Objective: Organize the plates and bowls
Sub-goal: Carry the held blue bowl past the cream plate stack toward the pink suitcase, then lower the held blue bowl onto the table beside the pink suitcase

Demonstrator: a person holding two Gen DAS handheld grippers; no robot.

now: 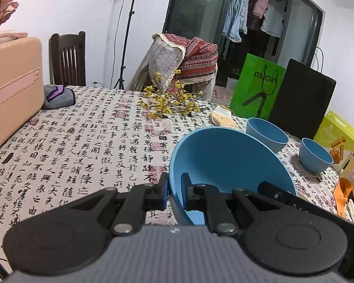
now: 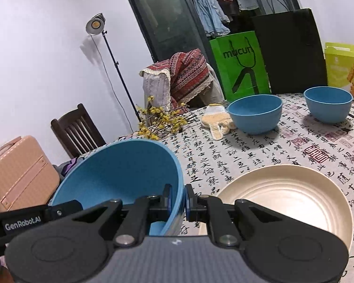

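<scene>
The counter (image 2: 259,155) is covered with a cloth printed in black calligraphy and red seals. At its left end stands a peach-pink suitcase (image 1: 11,89), with a grey and purple pouch (image 1: 59,96) just beside it. A black paper bag (image 2: 292,52) and a green paper bag (image 2: 242,63) stand upright at the far edge, and a yellow-green snack box (image 2: 345,70) sits to their right. Behind the counter a chair draped in a red patterned blanket (image 2: 188,75) faces a dark wooden chair (image 1: 68,59) and a lamp stand (image 2: 113,66).

A large blue bowl (image 1: 224,162) is held tilted above the counter by both grippers, each on an opposite side of its rim. The left gripper (image 1: 174,191) has its jaws closed narrowly on the rim, one pad outside the wall and one inside. The right gripper (image 2: 178,200) grips the opposite rim the same way.

A cream plate (image 2: 295,193) with ringed ridges lies flat just to the right of the held bowl. Farther back, two smaller blue bowls stand upright and apart: the left small bowl (image 2: 256,113) and the right small bowl (image 2: 328,103). A knitted cream glove (image 2: 218,122) lies just beside the left one, and a sprig of yellow blossoms (image 1: 170,101) rests near the far edge.
</scene>
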